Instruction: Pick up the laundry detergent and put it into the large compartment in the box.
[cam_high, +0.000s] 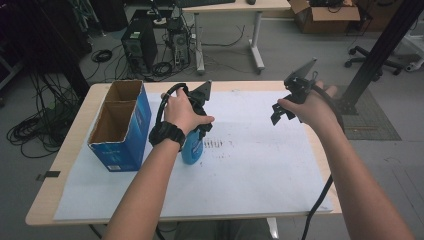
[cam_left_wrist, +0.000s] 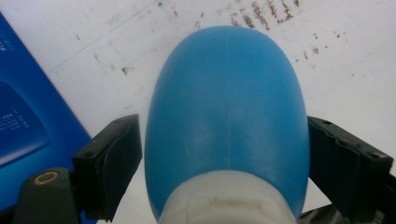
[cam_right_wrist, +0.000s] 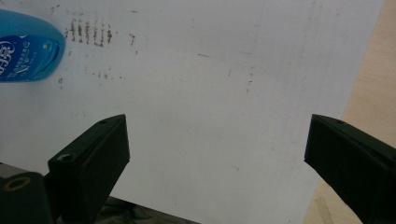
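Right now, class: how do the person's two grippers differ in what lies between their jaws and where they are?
The left gripper has the blue bottle between its jaws; the right gripper has nothing. The left is low, beside the blue box; the right hangs above the white paper. Both have black jaws.

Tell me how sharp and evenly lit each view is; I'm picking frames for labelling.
High view: dim, grey, sharp enough; blue bottle partly hidden by the left gripper. Left gripper view: bottle very close, soft, evenly lit. Right gripper view: white paper bright, black jaws dark, bottle's label print blurred.
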